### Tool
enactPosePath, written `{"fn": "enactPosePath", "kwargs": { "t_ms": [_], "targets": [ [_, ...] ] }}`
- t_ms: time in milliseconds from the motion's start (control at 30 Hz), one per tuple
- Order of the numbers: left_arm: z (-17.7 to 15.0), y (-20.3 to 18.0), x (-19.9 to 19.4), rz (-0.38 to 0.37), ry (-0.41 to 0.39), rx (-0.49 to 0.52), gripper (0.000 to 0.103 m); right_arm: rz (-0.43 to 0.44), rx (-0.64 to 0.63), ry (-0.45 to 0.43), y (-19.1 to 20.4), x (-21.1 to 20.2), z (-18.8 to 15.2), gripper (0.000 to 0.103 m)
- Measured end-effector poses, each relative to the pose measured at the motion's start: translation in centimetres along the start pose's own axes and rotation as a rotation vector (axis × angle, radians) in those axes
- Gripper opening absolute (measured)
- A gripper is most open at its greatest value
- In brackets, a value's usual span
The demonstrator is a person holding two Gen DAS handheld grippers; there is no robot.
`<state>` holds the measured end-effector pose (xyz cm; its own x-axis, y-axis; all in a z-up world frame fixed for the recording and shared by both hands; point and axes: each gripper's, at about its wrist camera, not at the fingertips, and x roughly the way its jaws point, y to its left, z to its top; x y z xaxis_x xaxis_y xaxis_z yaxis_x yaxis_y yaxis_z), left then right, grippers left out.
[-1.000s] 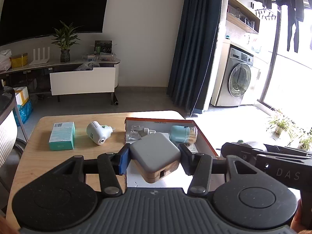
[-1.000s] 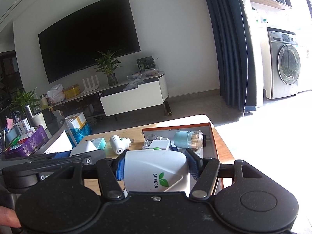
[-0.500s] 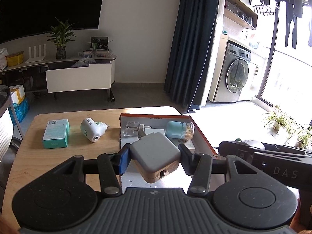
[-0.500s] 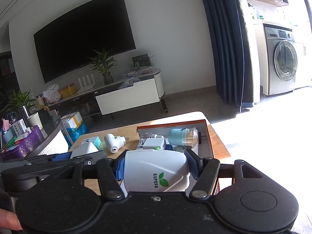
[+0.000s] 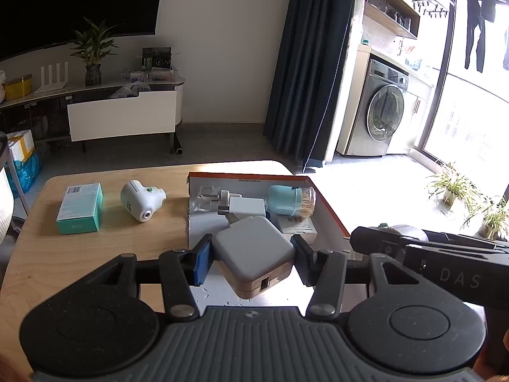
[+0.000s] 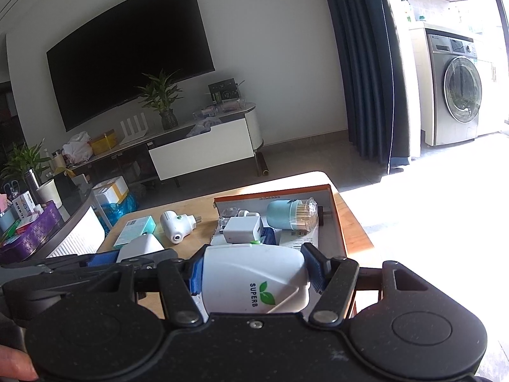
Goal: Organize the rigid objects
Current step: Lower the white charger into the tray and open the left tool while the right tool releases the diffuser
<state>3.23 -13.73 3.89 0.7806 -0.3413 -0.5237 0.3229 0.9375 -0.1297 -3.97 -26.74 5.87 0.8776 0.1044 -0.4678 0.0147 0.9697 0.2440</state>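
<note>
We have 2 wrist views, each looking forward and slightly down over its own fingers from the near edge of the tabletop (image 5: 79, 254). Both face the far wall and share the orange-rimmed box (image 5: 331, 213) (image 6: 337, 219) close ahead.

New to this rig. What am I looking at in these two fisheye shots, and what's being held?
There is no robot: a person holds a two-finger gripper in each hand, and each gripper has a camera looking forward along its fingers.

In the left wrist view, the left gripper is shut on a grey power adapter. In the right wrist view, the right gripper is shut on a white device marked SUPERB.

Ahead stands a wooden table with an orange-rimmed box holding a white charger, a clear bottle and a blue toothpick jar. Beside the box lie a teal carton and a white plug-in device.
</note>
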Motion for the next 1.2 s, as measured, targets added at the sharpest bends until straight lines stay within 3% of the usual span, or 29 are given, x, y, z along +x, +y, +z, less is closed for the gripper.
{"fn": "enactPosePath", "kwargs": {
  "t_ms": [700,1200],
  "targets": [
    [-0.9,0.4,3.4,-0.022,0.102,-0.026,0.052,-0.058,0.017,0.091,-1.4,4.4,-0.4,0.074],
    [-1.3,-1.4,5.2,-0.081,0.166,0.001,0.052,-0.089,0.059,0.026,-3.0,3.9,0.6,0.073]
  ]
}}
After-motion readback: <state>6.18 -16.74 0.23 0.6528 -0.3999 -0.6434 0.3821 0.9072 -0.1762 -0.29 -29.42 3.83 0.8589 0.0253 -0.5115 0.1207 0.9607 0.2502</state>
